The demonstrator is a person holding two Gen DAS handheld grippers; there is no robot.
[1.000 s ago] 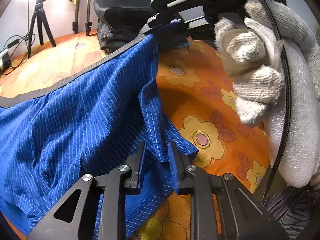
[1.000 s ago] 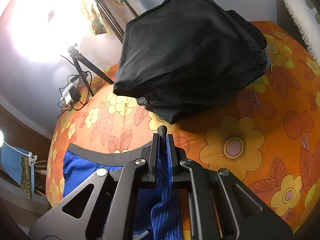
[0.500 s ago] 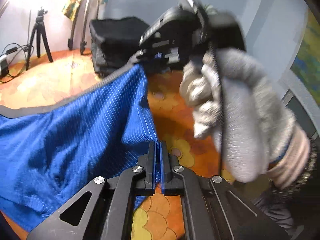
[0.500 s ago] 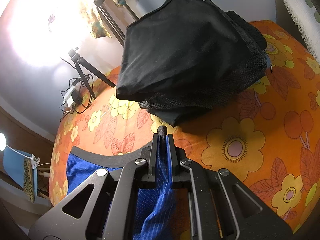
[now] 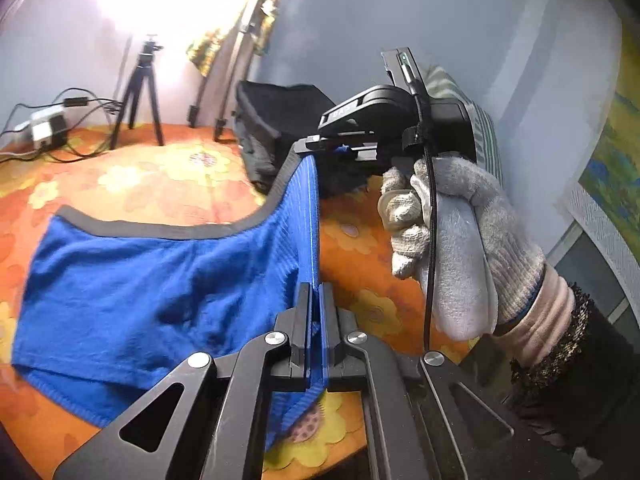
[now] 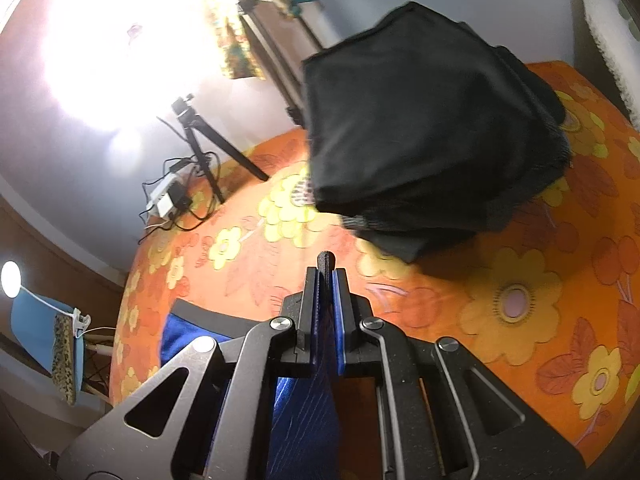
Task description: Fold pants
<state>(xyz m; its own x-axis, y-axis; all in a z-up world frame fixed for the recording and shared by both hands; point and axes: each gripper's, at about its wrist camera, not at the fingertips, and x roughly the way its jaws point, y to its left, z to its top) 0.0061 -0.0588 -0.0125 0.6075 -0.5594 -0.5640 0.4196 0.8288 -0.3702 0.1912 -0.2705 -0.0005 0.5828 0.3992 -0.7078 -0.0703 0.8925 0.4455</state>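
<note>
Two grippers each hold an edge of the same garment above a wide orange cloth [image 5: 168, 176] printed with yellow flowers, which covers the whole surface; on it the blue pants [image 5: 132, 300] lie mostly spread at the near left, their right side lifted off the cloth; thin pale stripes run down the fabric, and a dark grey waistband [image 5: 160, 230] borders the far edge and climbs to the right. At the far side of the cloth sits a pile of folded black clothes [image 6: 420, 132], well apart from the flat part of the pants. The left gripper [image 5: 315, 320] is at the near edge, jaws pressed together on the lower right hem of the pants, with blue fabric pinched between them and hanging below. The right gripper [image 5: 340, 148] is farther off and higher, clamped on the right end of the waistband; from its own camera the right gripper's jaws stand together on a fold of blue fabric and grey band. A hand in a grey knitted glove [image 5: 452, 232] grips its handle, with a black cable running down across the glove. At the far left stand a small black tripod [image 5: 140, 92] and, smaller, a white adapter with tangled black cables [image 5: 46, 130].
</note>
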